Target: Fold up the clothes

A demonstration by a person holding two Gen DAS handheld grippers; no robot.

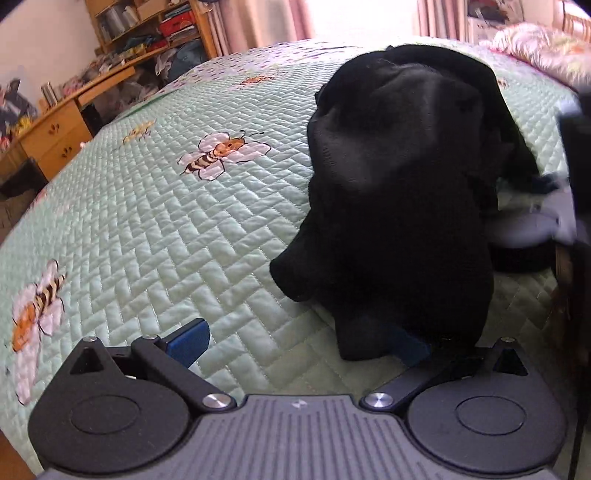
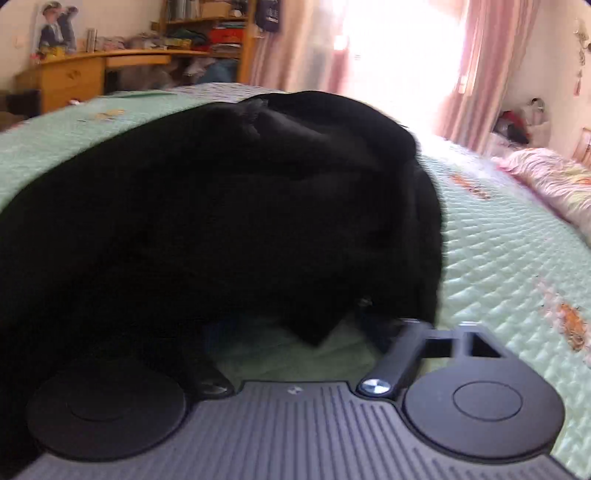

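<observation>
Black garment — rumpled, heaped, on green quilt

Place: a bedroom in a home.
Bed: a wide bed under a pale green quilted bedspread embroidered with bees, filling the near view.
Bedding: a pink floral duvet bunched at the far right.
Window: pink curtains with bright daylight between them, at the far wall.
Furniture: a wooden desk with drawers and cluttered wooden bookshelves at the far left.
</observation>
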